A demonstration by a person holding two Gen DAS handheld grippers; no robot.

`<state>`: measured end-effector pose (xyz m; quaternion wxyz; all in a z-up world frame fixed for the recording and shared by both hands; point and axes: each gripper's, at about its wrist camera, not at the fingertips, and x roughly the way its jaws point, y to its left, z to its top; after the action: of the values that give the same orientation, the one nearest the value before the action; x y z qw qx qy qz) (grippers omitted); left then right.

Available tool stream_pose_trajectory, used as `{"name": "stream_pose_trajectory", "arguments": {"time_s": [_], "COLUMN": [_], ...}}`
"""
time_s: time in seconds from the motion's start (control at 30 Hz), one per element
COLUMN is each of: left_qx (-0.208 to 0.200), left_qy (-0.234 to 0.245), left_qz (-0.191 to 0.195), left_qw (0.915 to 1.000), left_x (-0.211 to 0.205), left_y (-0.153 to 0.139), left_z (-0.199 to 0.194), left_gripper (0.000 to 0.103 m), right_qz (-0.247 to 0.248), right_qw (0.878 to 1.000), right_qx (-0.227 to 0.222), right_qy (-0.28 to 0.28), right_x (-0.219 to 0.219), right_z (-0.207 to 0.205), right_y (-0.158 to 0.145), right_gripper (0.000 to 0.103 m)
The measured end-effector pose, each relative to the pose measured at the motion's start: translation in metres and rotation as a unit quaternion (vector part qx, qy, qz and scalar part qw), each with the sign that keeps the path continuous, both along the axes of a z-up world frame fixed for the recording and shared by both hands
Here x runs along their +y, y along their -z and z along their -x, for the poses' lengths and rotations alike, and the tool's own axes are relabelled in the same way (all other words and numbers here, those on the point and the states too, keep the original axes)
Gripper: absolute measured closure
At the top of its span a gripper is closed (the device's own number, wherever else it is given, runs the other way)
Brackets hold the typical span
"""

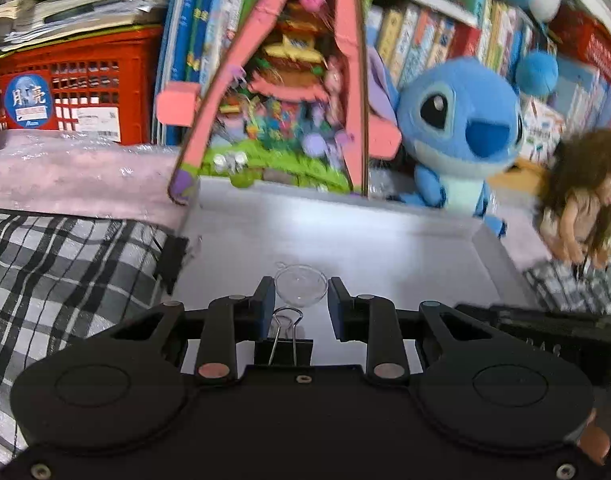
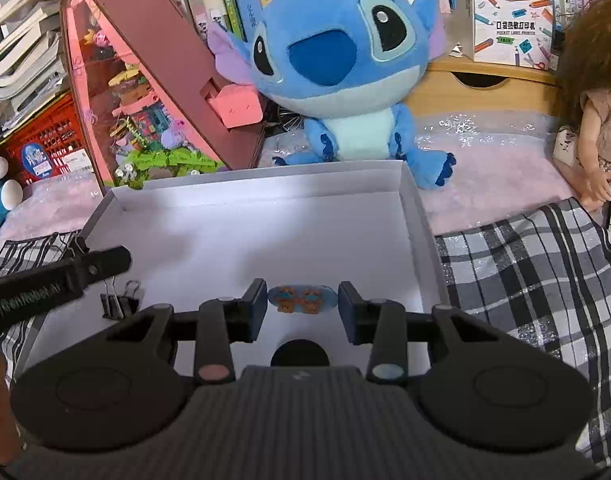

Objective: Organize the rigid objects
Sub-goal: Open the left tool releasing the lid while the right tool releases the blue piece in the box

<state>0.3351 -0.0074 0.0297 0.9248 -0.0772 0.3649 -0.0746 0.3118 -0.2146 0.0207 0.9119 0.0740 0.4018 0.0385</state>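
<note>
Right now left gripper clamps a clear cup, right gripper an oval tag, both over the white box.

Inside the shallow white cardboard box: a clear plastic half-dome cup, rim up, with a black metal binder clip just at its 6 o'clock, wire handles raised. Toward 3 o'clock, a flat light-blue oval piece printed with little orange figures, lying face up; at its 6 o'clock, a black round disc, partly hidden.
</note>
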Motion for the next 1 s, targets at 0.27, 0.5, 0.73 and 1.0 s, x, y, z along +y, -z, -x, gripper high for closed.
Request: {"name": "stream_pose_trajectory", "arguments": {"time_s": [0.27, 0.5, 0.73, 1.0], "left_qx": [0.020, 0.025, 0.023, 0.015], "left_qy": [0.005, 0.005, 0.005, 0.010], "left_qz": [-0.012, -0.028, -0.032, -0.033], "left_qw": [0.9997, 0.9993, 0.9992, 0.9993], "left_x": [-0.004, -0.004, -0.003, -0.003], "left_y": [0.007, 0.009, 0.010, 0.008], "left_z": [0.008, 0.012, 0.015, 0.018], "left_gripper": [0.077, 0.076, 0.077, 0.064], "right_qz": [0.011, 0.015, 0.028, 0.039], "right_qw": [1.000, 1.000, 0.999, 0.999], "right_qx": [0.005, 0.017, 0.022, 0.027], "right_qy": [-0.007, -0.014, -0.019, -0.021], "right_x": [0.003, 0.005, 0.007, 0.009], "right_z": [0.000, 0.000, 0.000, 0.000], "right_y": [0.004, 0.008, 0.008, 0.008], "right_gripper": [0.058, 0.059, 0.058, 0.051]}}
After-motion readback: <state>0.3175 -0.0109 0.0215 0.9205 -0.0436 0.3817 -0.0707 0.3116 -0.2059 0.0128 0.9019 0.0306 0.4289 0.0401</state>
